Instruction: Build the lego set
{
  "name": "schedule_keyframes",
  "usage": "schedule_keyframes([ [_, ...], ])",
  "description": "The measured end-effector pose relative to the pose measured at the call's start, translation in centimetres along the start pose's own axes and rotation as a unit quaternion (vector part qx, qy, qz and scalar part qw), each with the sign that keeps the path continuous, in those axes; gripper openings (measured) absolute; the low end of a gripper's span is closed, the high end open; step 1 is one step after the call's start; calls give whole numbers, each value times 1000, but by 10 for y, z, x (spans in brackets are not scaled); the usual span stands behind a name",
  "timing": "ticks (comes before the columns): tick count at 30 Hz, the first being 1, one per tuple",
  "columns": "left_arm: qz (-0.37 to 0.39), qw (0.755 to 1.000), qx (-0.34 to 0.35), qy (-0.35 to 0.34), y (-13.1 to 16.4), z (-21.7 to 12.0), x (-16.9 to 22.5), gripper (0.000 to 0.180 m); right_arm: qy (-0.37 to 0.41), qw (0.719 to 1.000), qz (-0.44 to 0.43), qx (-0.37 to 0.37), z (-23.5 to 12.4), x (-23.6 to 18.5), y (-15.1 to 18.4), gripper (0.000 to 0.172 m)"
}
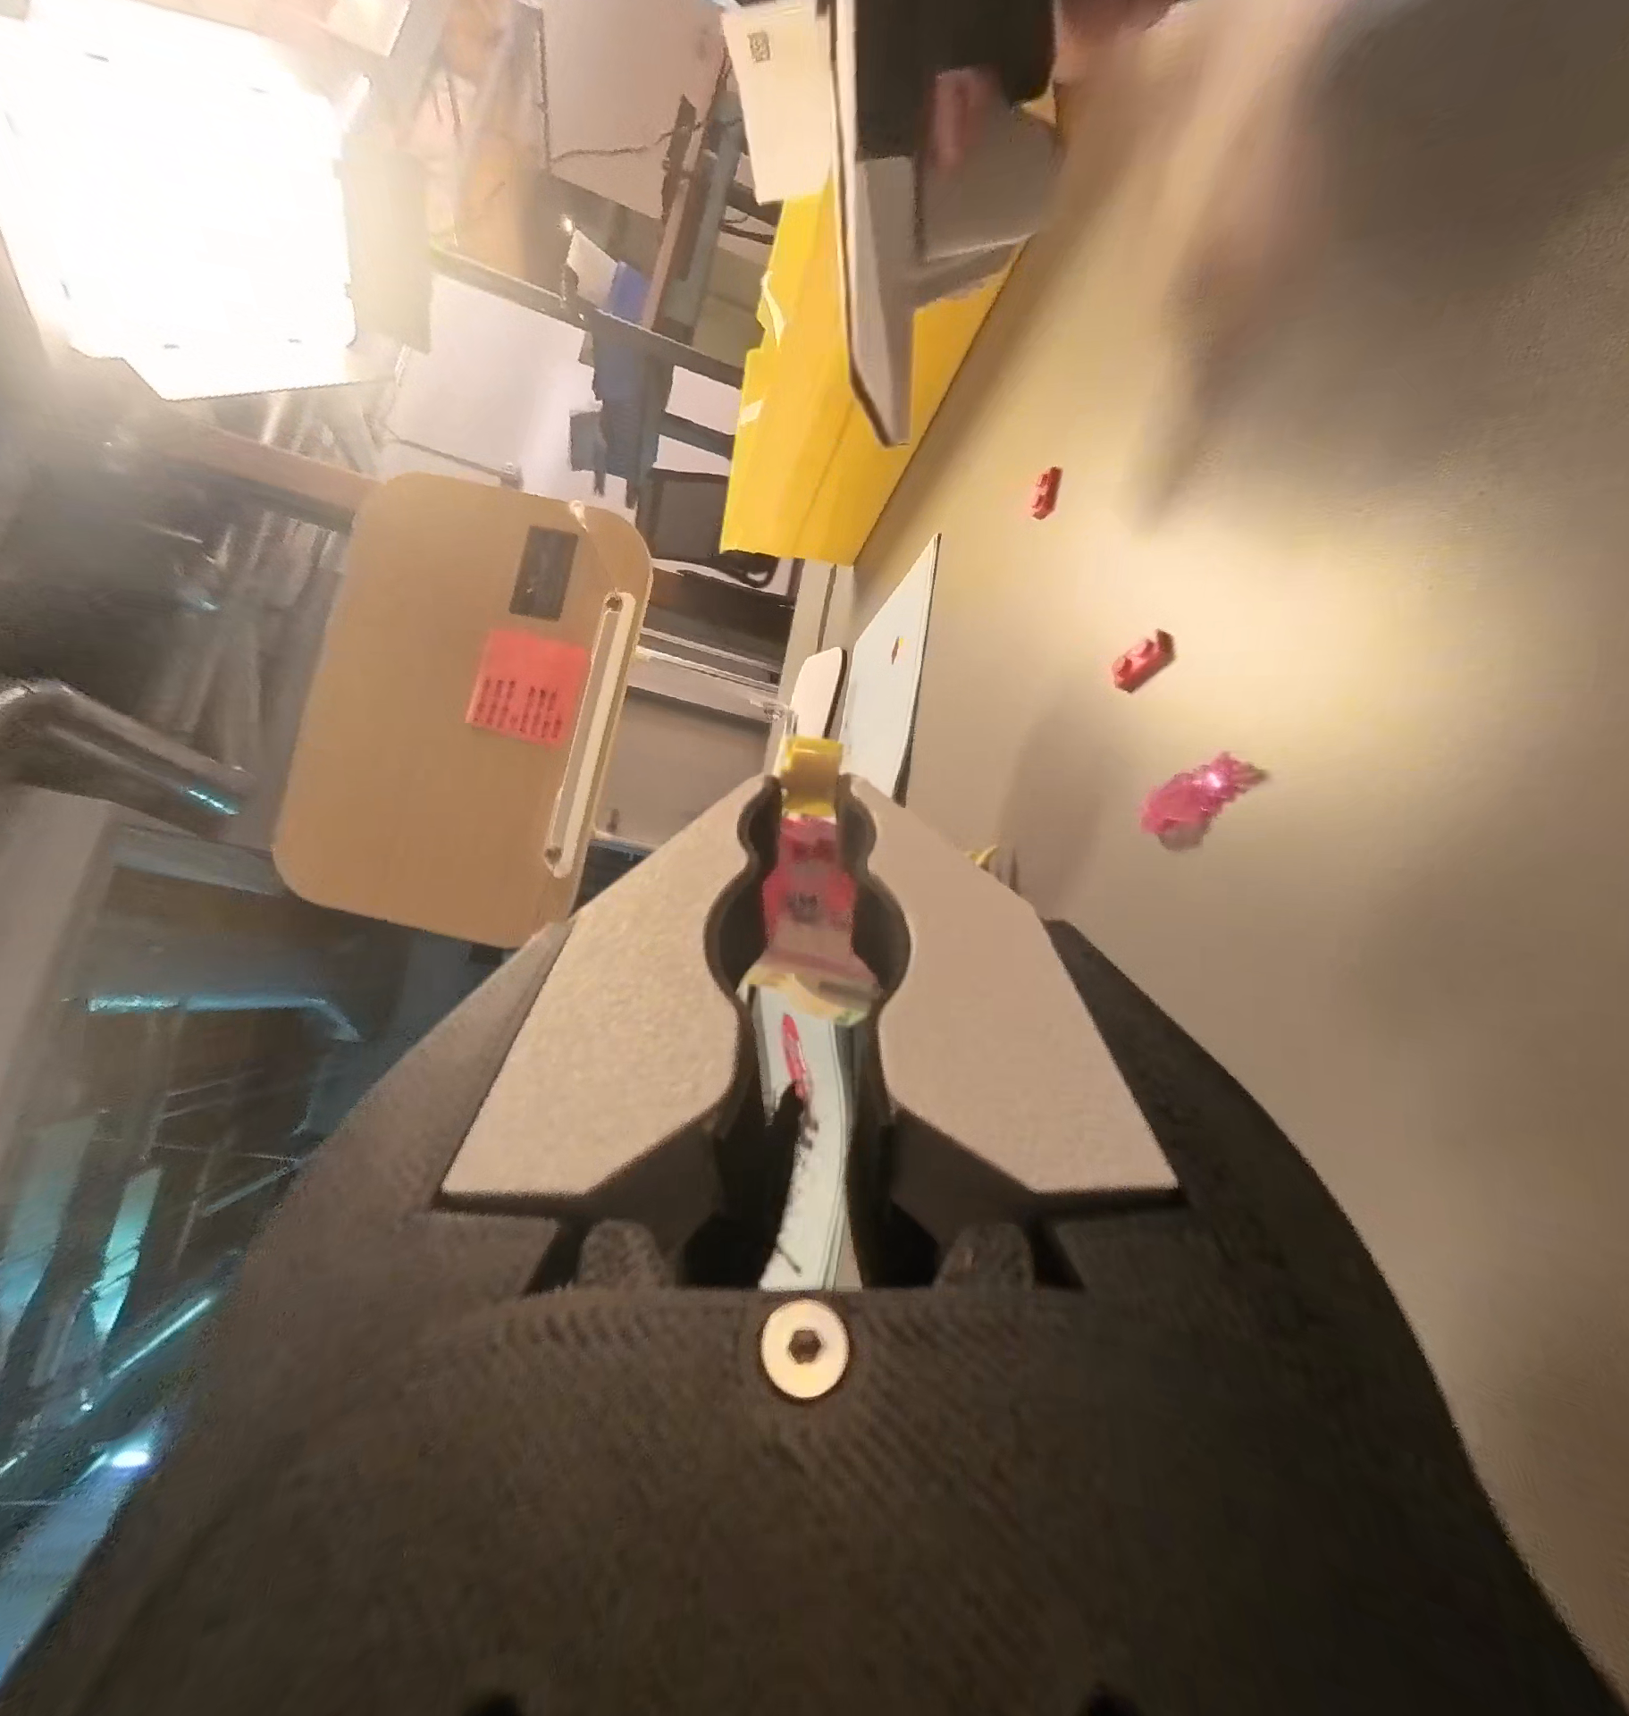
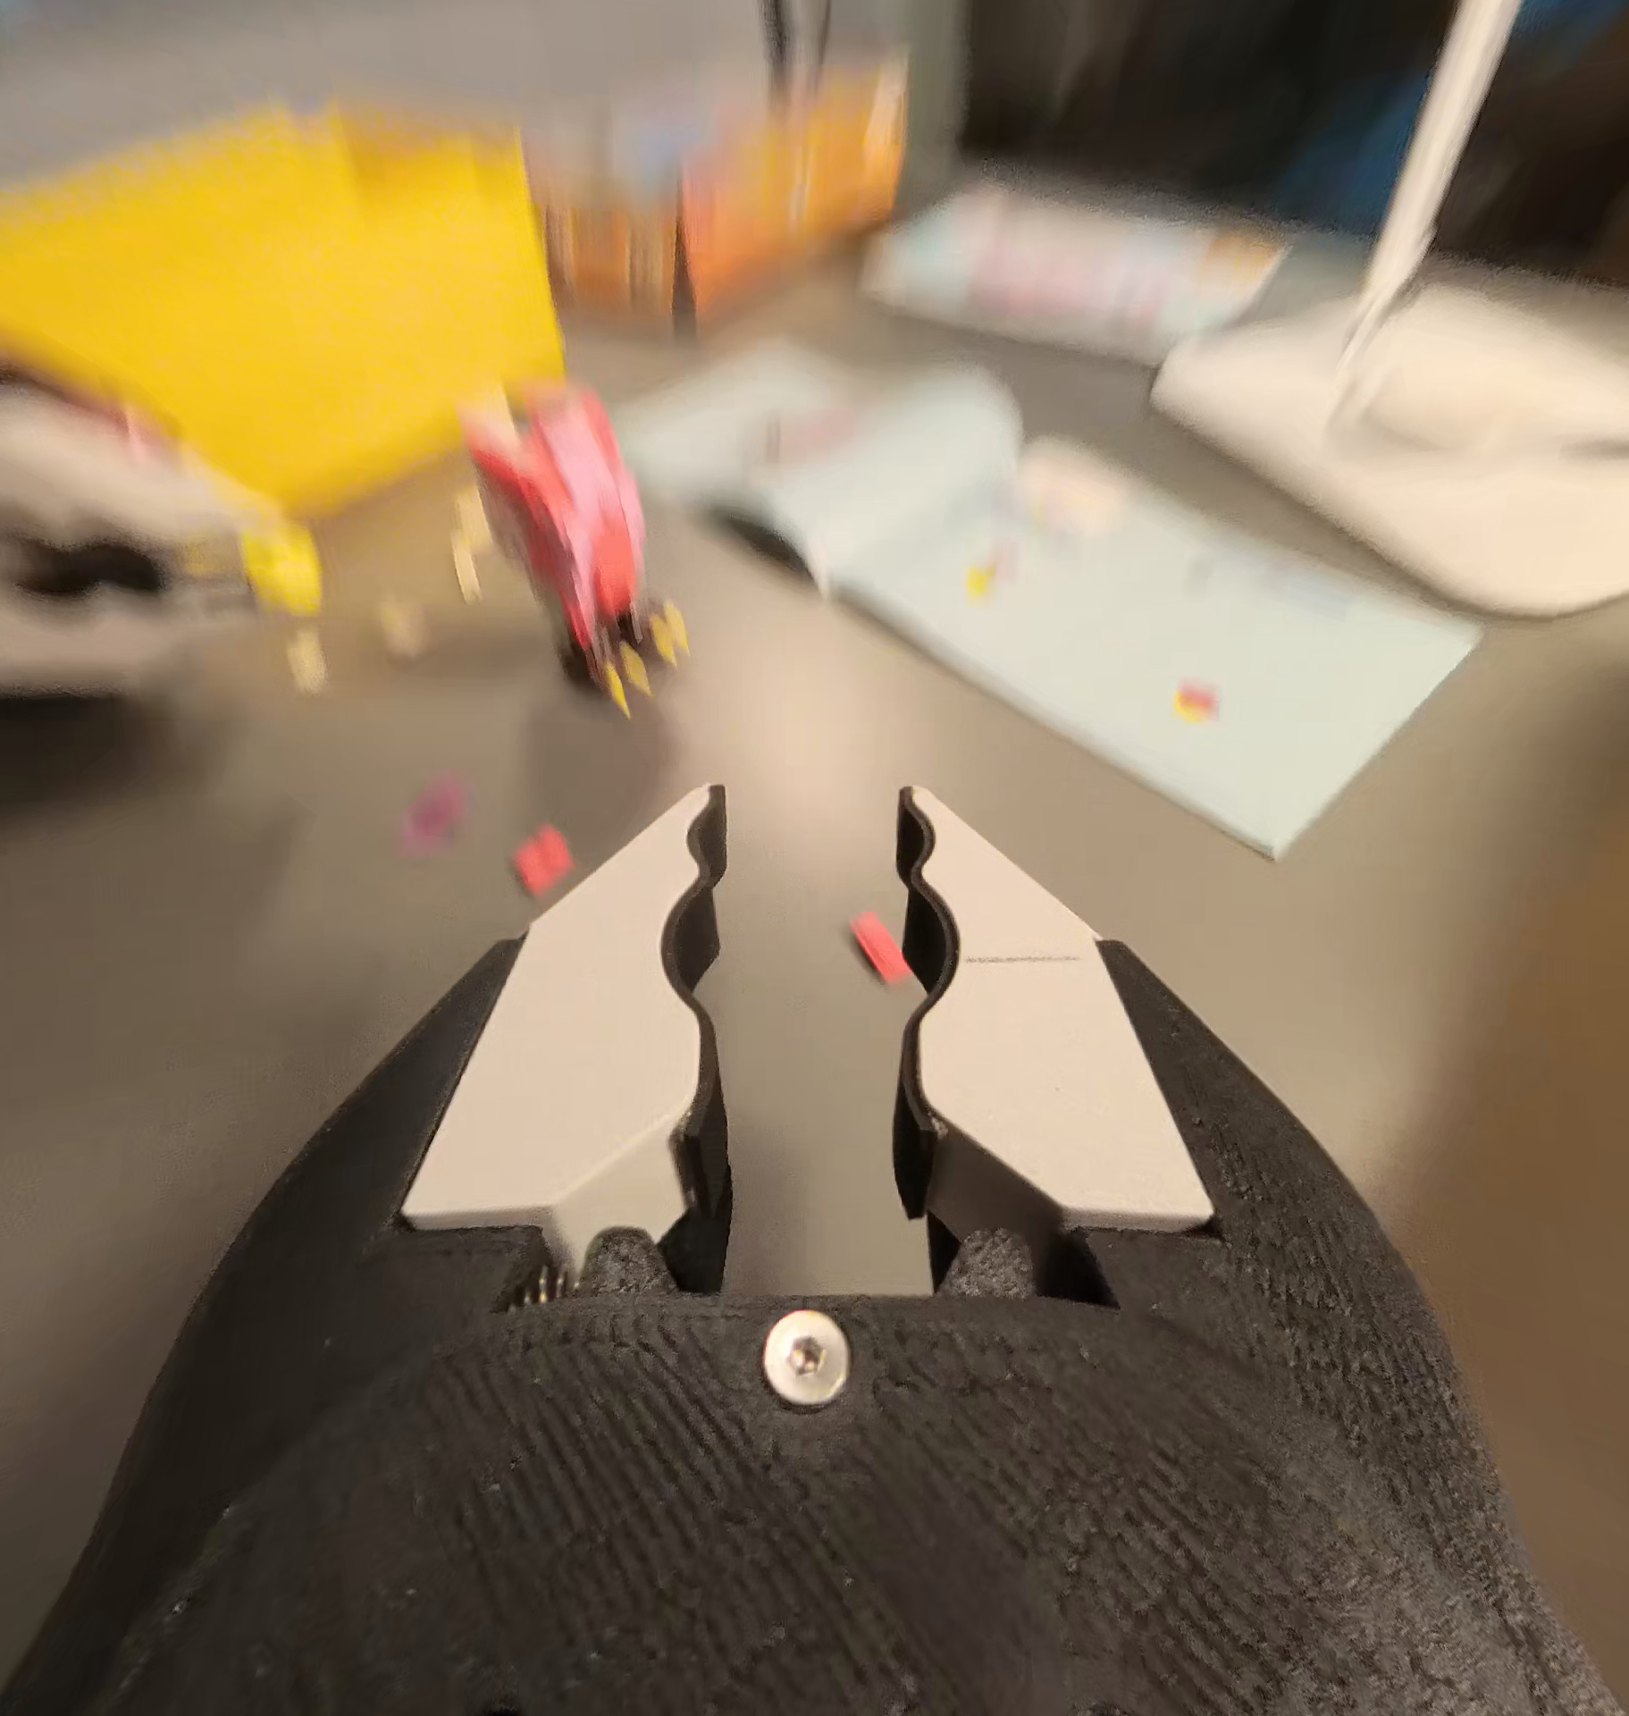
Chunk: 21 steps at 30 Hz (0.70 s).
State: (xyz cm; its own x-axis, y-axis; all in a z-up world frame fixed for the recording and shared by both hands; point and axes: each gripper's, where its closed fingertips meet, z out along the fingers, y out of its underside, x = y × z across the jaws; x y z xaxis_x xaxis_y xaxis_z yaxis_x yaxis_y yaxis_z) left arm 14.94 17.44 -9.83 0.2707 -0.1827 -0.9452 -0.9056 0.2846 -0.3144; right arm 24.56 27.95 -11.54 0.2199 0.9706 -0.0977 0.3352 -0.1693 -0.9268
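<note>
A small pink and yellow brick model [image 1: 812, 864] sits clamped in our left gripper [image 1: 810, 808], raised beside the grey table [image 1: 1349, 1021], while our right gripper [image 2: 811, 808] hangs parted and empty, a red brick [image 2: 877, 945] lying on the table between its fingers.

Right gripper [image 2: 810, 808] hangs over table [image 2: 792, 706]: small brick [image 2: 877, 945] between its fingers, booklet [image 2: 1163, 631] ahead-right, toy model [image 2: 564, 520] ahead-left, box [image 2: 263, 297] behind model.
</note>
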Motion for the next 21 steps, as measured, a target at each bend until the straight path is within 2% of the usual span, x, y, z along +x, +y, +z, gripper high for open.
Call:
schedule_keyframes([
  [3, -4, 1000, 10, 1, -1, 17, 5, 10, -38, 997, -11, -70, 1, 7, 24, 36],
  [6, -28, 999, 18, 22, -1, 26, 16, 10, -78, 992, -8, -102, 6, 9, 39, 38],
  [14, -45, 998, 16, 31, 10, 30, 22, 10, -116, 986, -3, -119, 10, 13, 52, 36],
  [21, -42, 999, 7, 31, 13, 32, 23, 10, -118, 982, -30, -148, 12, 5, 61, 35],
])
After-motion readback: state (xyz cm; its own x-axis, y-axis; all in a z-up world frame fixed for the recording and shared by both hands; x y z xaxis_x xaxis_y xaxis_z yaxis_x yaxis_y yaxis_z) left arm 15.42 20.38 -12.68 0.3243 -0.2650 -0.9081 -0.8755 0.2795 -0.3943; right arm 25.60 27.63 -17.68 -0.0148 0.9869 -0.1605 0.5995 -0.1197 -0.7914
